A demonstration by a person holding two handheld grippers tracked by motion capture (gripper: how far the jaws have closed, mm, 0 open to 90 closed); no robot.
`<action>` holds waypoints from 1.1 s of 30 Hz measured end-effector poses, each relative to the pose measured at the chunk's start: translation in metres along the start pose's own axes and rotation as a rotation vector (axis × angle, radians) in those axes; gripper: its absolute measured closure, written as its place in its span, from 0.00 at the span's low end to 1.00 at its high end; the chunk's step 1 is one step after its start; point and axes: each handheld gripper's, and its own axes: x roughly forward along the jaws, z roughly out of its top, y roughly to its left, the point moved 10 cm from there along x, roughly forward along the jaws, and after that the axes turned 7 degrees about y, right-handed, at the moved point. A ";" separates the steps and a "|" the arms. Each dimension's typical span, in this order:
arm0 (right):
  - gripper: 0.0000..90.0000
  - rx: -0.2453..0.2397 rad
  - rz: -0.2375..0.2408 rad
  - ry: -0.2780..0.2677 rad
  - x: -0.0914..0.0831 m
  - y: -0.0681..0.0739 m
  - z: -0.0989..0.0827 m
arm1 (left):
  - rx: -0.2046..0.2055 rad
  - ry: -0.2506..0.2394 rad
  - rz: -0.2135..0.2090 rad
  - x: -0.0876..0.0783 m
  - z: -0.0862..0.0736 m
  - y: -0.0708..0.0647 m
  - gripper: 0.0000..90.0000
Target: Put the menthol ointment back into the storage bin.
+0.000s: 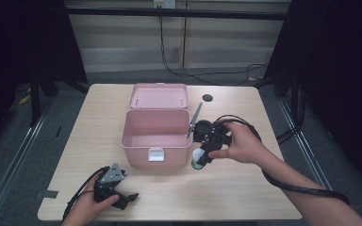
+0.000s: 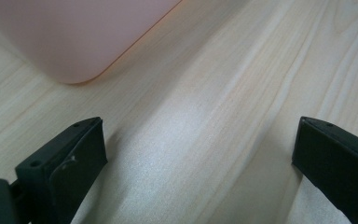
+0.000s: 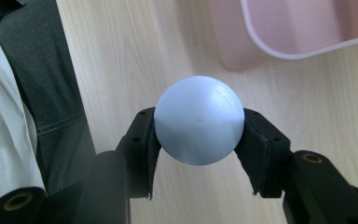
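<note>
Right, my right gripper (image 3: pixel 198 128) has one pale blue ball (image 3: pixel 198 120) clamped between its 2 jaws, pads pressed on either side of it, ball clear of the table (image 3: pixel 135 56) below. In the high view that same gripper (image 1: pixel 201 157) sits just off the front-right corner of the pink box (image 1: pixel 155 136), w/ the ball (image 1: pixel 198 157) at its tip, pointed down-left, and something green shows right under the ball; can't tell what.

One box, lid (image 1: pixel 159 96) swung open and leaning back; inside looks bare as far as I can see. One white latch (image 1: pixel 156 154) on the front wall. One thin grey tool (image 1: pixel 194 120), looks like tweezers or scissors, propped on the box's right rim, can't say which.

My left gripper (image 1: pixel 122 197) rests low at the front-left of the table, well apart from the box. Its 2 jaws stand wide, nothing between them but bare wood (image 2: pixel 200 140); the box's rounded pink corner (image 2: pixel 74 42) shows ahead of them.

One dark round hole (image 1: pixel 208 98) in the tabletop behind the box, to the right of the lid.
</note>
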 end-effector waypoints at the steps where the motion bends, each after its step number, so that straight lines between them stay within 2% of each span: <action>1: 0.57 0.005 0.003 -0.010 -0.007 0.000 0.002 | 0.000 0.000 0.000 0.000 0.000 0.000 0.02; 6: 0.57 0.017 0.006 -0.030 -0.020 -0.006 0.007 | 0.001 0.003 -0.002 0.000 0.000 0.000 0.02; 10: 0.57 0.051 0.012 -0.043 -0.029 -0.012 0.012 | 0.001 0.003 -0.002 0.000 0.000 0.000 0.02; 13: 0.57 0.089 0.010 -0.051 -0.034 -0.019 0.016 | 0.001 0.003 -0.002 0.000 0.000 0.000 0.02; 18: 0.57 0.180 0.018 -0.064 -0.041 -0.030 0.023 | 0.001 0.003 -0.002 0.000 0.000 0.000 0.02; 19: 0.57 0.180 0.018 -0.064 -0.041 -0.030 0.023 | 0.001 0.003 -0.002 0.000 0.000 0.000 0.02; 20: 0.57 0.217 0.014 -0.067 -0.043 -0.035 0.027 | 0.002 0.003 -0.002 0.000 0.000 0.000 0.02; 22: 0.57 0.226 0.011 -0.066 -0.043 -0.038 0.029 | 0.001 0.003 -0.002 0.000 0.000 0.000 0.02; 24: 0.57 0.270 0.006 -0.074 -0.045 -0.044 0.036 | 0.002 0.003 -0.002 0.000 0.000 0.000 0.02; 25: 0.57 0.270 0.006 -0.074 -0.045 -0.044 0.036 | 0.002 0.003 -0.002 0.000 0.000 0.000 0.02; 26: 0.57 0.302 0.004 -0.074 -0.045 -0.048 0.040 | 0.001 0.003 -0.002 0.000 0.000 0.000 0.02; 27: 0.57 0.302 0.004 -0.074 -0.045 -0.048 0.040 | 0.001 0.003 -0.002 0.000 0.000 0.000 0.02; 28: 0.57 0.336 -0.002 -0.066 -0.044 -0.052 0.044 | 0.001 0.003 -0.002 0.000 0.000 0.000 0.02; 33: 0.57 0.406 -0.003 -0.075 -0.043 -0.061 0.052 | 0.002 0.003 -0.002 0.000 0.000 0.000 0.02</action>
